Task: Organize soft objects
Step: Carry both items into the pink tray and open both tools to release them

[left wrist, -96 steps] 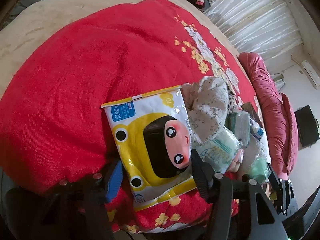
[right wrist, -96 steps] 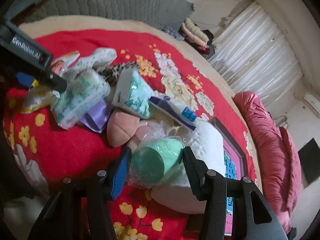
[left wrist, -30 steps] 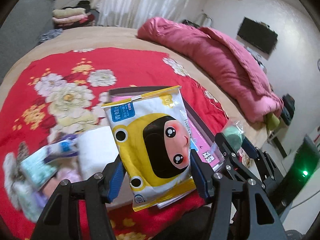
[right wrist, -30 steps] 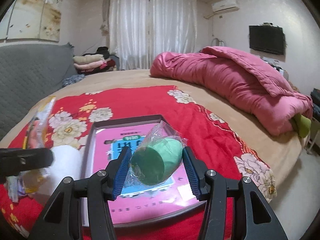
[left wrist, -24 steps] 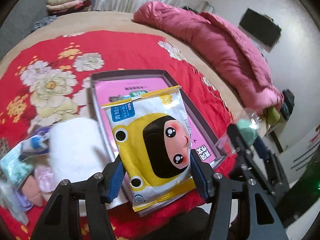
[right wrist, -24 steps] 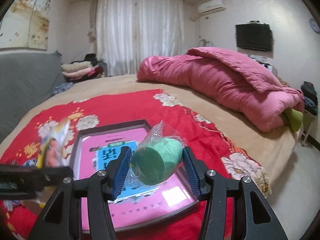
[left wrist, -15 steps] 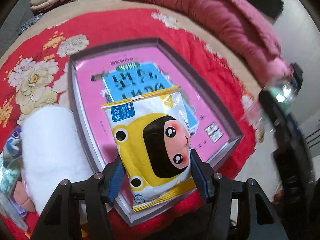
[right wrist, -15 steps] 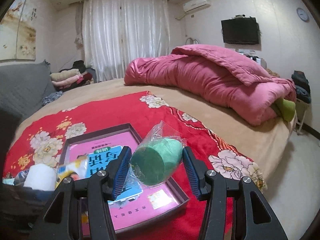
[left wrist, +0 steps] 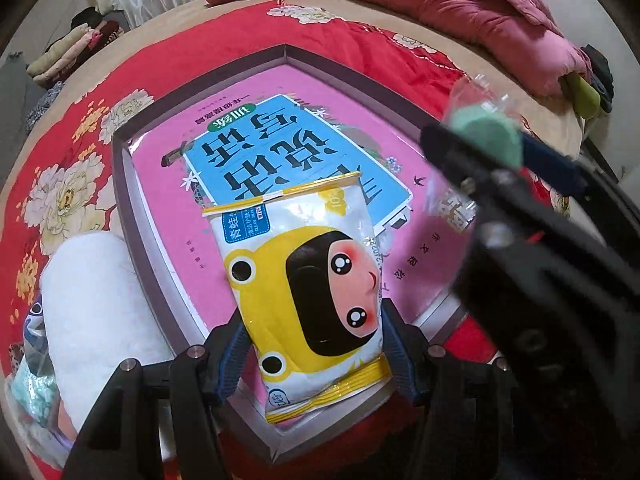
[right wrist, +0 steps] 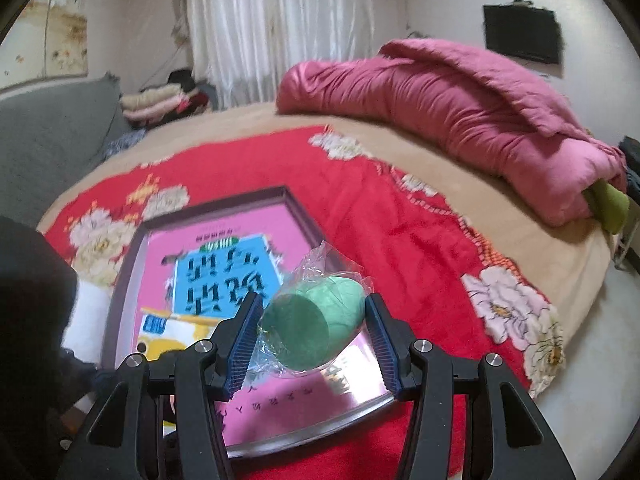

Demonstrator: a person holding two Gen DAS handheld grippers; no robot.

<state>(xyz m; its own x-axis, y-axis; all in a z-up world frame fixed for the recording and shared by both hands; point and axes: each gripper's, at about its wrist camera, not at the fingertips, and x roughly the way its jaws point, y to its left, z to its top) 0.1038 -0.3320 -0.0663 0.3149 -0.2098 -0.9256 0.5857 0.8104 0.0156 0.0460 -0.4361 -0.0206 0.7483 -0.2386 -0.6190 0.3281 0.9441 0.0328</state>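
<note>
Yellow wet-wipe pack (left wrist: 312, 292), clamped lengthwise in my left gripper (left wrist: 316, 350), hangs directly over the pink-lined box (left wrist: 120, 184), nearer than my right gripper (right wrist: 312, 338) pinching the bagged green sponge (right wrist: 316, 324).

You've got a red floral blanket (right wrist: 372, 216) spread over the tan bed (right wrist: 552, 256), and a crumpled pink quilt (right wrist: 460, 116) heaped along its far side. Behind it, white curtains (right wrist: 280, 28) hang at the window, a black wall-mounted television (right wrist: 520, 34) sits to the right, and a stack of folded clothes (right wrist: 156, 106) rests beside the grey padded headboard (right wrist: 52, 136).
</note>
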